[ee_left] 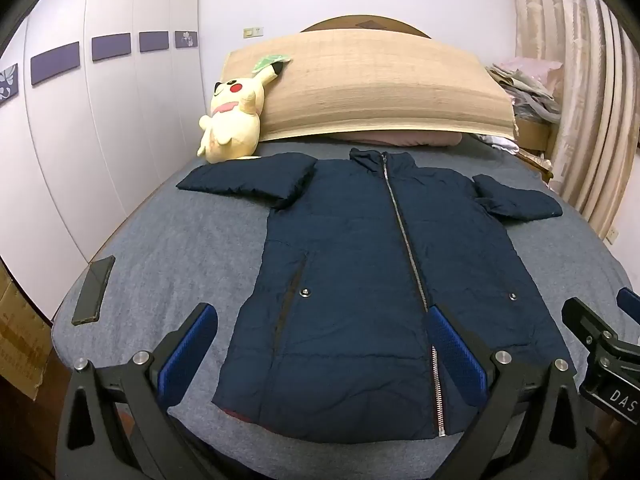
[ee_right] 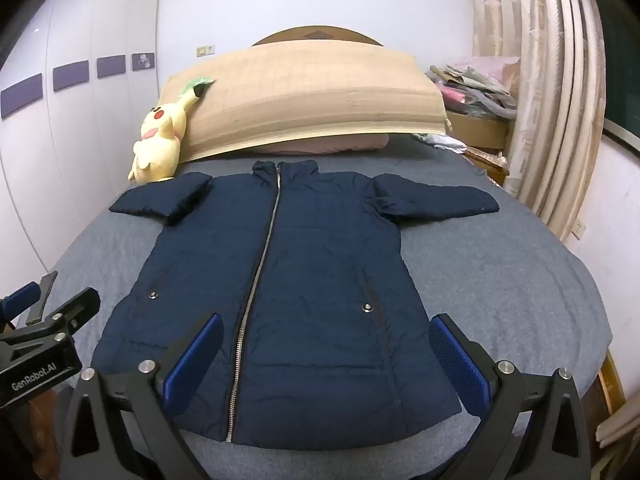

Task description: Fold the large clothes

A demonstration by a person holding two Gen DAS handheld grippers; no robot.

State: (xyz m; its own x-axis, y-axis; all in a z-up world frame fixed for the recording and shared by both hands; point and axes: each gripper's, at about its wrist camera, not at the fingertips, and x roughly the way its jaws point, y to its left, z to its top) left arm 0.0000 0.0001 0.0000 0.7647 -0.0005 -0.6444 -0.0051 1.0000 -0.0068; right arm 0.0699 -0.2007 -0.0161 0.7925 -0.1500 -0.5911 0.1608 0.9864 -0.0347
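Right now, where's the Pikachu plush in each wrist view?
Left wrist: Pikachu plush upper left of centre, beside the jacket's sleeve.
Right wrist: plush upper left, farther left.
Shared landmark: the tan mat that it leans on.

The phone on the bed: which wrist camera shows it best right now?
Left wrist. The phone lies fully visible on the bed sheet, left of the jacket. In the right wrist view the left gripper hides most of it.

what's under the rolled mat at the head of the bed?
A pink pillow shows beneath the straw mat, resting on the grey bedsheet. The mat covers most of it, so anything further back is hidden.
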